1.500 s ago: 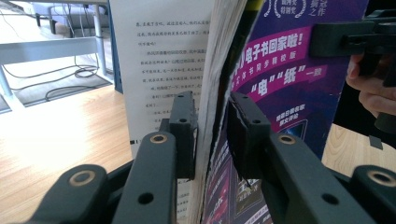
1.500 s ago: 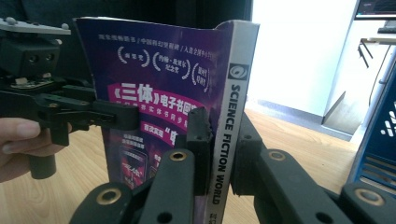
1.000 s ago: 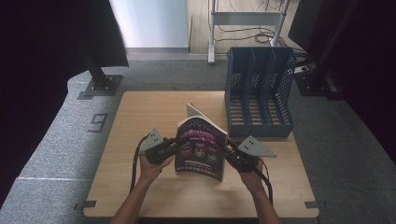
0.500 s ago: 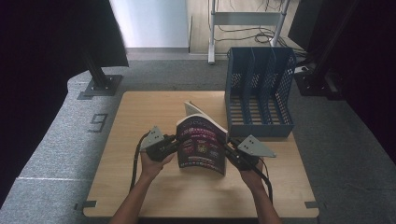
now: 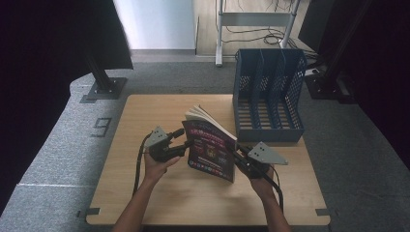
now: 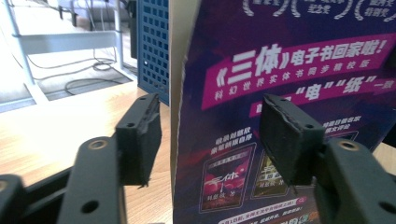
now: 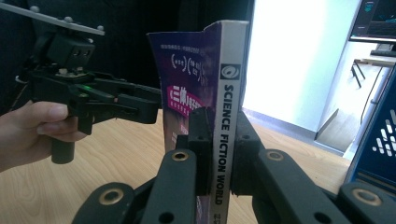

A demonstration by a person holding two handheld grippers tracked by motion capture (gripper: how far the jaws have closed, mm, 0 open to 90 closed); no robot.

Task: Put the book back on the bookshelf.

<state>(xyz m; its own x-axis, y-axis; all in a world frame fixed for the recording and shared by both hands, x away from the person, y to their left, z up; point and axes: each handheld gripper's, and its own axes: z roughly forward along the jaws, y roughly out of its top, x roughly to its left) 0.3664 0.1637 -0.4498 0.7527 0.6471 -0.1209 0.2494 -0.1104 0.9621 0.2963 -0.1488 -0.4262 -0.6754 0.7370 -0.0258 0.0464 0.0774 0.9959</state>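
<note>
Surroundings: blue file rack [image 5: 268,94] with three upright slots stands at the far right of the wooden table [image 5: 145,193], open side toward the person, just beyond the magazine; a grey floor and metal stand legs lie past the table's far edge.
Obstructions: the rack's front lip sits close behind the magazine's far edge, apart from it as far as the high view tells; nothing lies on the bare tabletop around the hands.
Magazine: purple-covered magazine [image 5: 211,147] stands on edge near the table's middle, between the two grippers, its pages fanning a little at the top.
Orientation: its long axis runs upright, tilted slightly; the white spine reading SCIENCE FICTION WORLD [image 7: 227,126] faces the right gripper, the cover faces the person.
Right gripper: right gripper [image 7: 218,154] pinches the spine, pads pressed on both sides.
Left gripper: left gripper [image 6: 210,137] has just been opening; its jaws stand spread astride the magazine's free edge, pads clear of the paper.
</note>
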